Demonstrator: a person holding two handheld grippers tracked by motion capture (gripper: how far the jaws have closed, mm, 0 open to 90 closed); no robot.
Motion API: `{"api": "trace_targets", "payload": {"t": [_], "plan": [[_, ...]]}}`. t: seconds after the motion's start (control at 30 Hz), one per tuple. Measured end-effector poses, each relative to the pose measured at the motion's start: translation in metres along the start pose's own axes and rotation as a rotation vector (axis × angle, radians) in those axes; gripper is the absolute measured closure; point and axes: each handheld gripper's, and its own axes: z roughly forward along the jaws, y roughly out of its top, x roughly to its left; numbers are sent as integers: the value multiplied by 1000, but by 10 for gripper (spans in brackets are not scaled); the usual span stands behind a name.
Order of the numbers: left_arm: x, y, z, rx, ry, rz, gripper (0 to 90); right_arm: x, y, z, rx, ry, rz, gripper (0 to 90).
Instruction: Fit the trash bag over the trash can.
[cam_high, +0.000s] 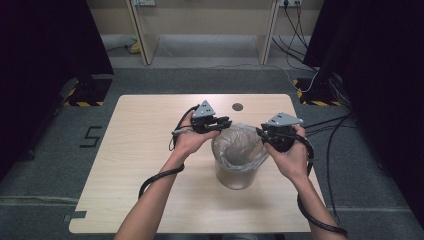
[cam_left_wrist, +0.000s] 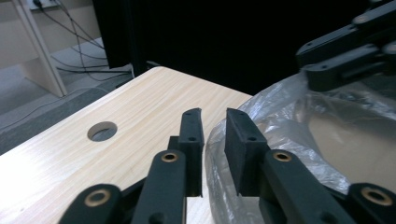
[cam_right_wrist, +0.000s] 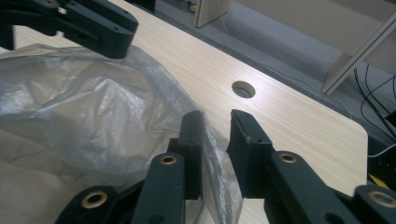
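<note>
A small round bin (cam_high: 236, 176) lined with a clear plastic bag (cam_high: 240, 145) stands in the middle of the wooden table (cam_high: 135, 150). My left gripper (cam_high: 225, 122) hovers at the bag's far-left rim. In the left gripper view its jaws (cam_left_wrist: 214, 135) stand a little apart, with bare table showing between them and the bag (cam_left_wrist: 289, 121) against the right jaw. My right gripper (cam_high: 261, 133) is at the bag's right rim. Its jaws (cam_right_wrist: 215, 135) are slightly apart, and the loose edge of the bag (cam_right_wrist: 93, 112) runs into the gap between them.
A round cable hole (cam_high: 237, 106) sits in the table behind the bin. Cables trail from both grippers across the table. Dark curtains hang on both sides, and shelf legs and floor cables lie beyond the far edge.
</note>
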Motion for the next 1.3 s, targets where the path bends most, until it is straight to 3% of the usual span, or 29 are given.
{"api": "trace_targets", "payload": {"t": [0.37, 0.53, 0.97, 1.3], "plan": [[-7, 4, 2, -9, -84, 23, 680, -4, 1, 8, 10, -34, 29, 810], [-4, 5, 4, 18, -51, 22, 698, -5, 2, 10, 10, -39, 36, 807], [0, 3, 11, 66, -50, 8, 889, -6, 1, 16, 24, -38, 41, 784], [3, 3, 12, 64, -10, -29, 896, -8, -1, 19, 35, -35, 49, 752]]}}
